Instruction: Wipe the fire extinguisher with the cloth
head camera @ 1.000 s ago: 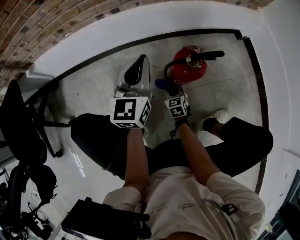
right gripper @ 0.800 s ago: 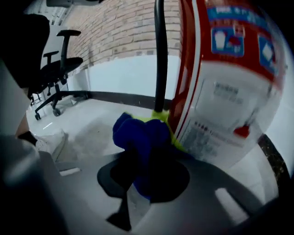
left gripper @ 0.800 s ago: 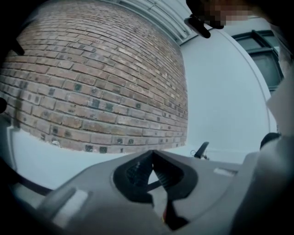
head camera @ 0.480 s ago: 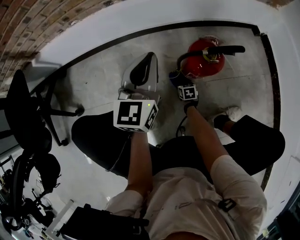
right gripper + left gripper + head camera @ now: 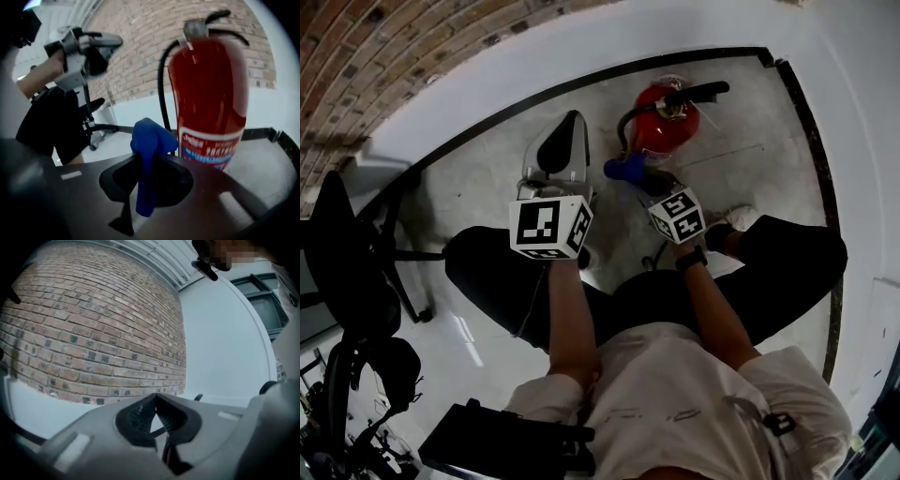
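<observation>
A red fire extinguisher (image 5: 667, 127) (image 5: 211, 89) with a black hose and handle stands upright on the grey floor near the white wall. My right gripper (image 5: 636, 174) (image 5: 149, 161) is shut on a blue cloth (image 5: 622, 169) (image 5: 149, 140), which bunches above the jaws and hangs down between them. The cloth sits just left of the extinguisher's body, low down; I cannot tell whether it touches. My left gripper (image 5: 574, 127) (image 5: 155, 398) is held up to the left of the extinguisher, pointing at the brick wall, jaws together with nothing in them.
A black office chair (image 5: 352, 253) stands at the left. A black bag (image 5: 502, 445) lies behind the person. The brick wall (image 5: 403, 56) and the white wall with its black baseboard (image 5: 581, 80) close in the corner. A white shoe (image 5: 741, 218) rests by the extinguisher.
The right gripper with the cloth has pulled back and up from the extinguisher, its marker cube now larger in the head view. The left gripper has stayed raised and shut.
</observation>
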A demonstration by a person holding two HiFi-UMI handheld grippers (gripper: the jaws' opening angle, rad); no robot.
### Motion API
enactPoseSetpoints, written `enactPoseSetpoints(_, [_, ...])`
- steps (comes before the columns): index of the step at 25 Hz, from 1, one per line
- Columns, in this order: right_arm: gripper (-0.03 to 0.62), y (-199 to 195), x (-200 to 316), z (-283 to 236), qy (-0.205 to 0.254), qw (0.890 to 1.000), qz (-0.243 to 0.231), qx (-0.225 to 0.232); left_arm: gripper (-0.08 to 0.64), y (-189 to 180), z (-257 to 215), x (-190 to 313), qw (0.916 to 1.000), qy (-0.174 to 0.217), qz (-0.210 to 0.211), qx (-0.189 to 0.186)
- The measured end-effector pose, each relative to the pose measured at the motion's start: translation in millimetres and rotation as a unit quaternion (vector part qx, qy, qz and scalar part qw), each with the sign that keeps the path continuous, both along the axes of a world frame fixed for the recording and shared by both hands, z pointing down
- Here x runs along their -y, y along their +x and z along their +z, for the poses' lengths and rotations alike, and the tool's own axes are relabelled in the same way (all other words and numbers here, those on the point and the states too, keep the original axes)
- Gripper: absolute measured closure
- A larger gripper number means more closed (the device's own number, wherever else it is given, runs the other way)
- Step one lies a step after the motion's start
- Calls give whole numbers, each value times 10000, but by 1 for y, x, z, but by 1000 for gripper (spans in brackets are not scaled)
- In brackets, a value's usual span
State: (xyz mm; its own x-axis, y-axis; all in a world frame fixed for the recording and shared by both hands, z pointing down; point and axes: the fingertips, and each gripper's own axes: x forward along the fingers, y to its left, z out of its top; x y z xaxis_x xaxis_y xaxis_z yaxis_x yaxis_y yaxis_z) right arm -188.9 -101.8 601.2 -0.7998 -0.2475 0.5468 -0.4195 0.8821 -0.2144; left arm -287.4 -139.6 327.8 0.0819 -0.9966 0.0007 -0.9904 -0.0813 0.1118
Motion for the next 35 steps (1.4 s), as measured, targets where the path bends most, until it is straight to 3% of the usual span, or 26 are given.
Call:
enactPoseSetpoints(3, [529,6,-1,-89,595,9975,-43,376,558,6,-5,3,10000,64,51,-32])
enactPoseSetpoints(6, [531,21,35,-175,1396,9861,523,735,558,11,-10,5,9998,136,72,-89])
enactPoseSetpoints(8, [531,34,63,-206,1960,9750,852,610,558,16,-13,5,9998,169,106,-91])
enactPoseSetpoints(10, [531,40,82,-206,2113,9725,919,348,558,22,-17,3,9997,200,152,-71])
enactPoseSetpoints(15, [534,17,63,-155,1633,9857,277,317,558,18,-11,0,9998,145,104,-82])
enactPoseSetpoints(17, [534,8,47,-121,1610,9869,-11,-141,558,11,-7,-1,9999,105,42,-86])
enactPoseSetpoints(19, [534,11,43,-71,1593,9836,-58,-843,558,6,-3,-1,9999,66,-24,-111])
enactPoseSetpoints(22, [532,24,46,9,1463,9788,137,-1428,558,4,5,0,9999,-6,-67,-140])
enactPoseSetpoints(30, [534,9,41,141,1745,9582,-59,-2267,558,-6,37,10,9991,-325,-149,-241])
enactPoseSetpoints(35, [534,8,35,201,1252,9558,-286,-2644,558,-5,50,9,9985,-474,-151,-206])
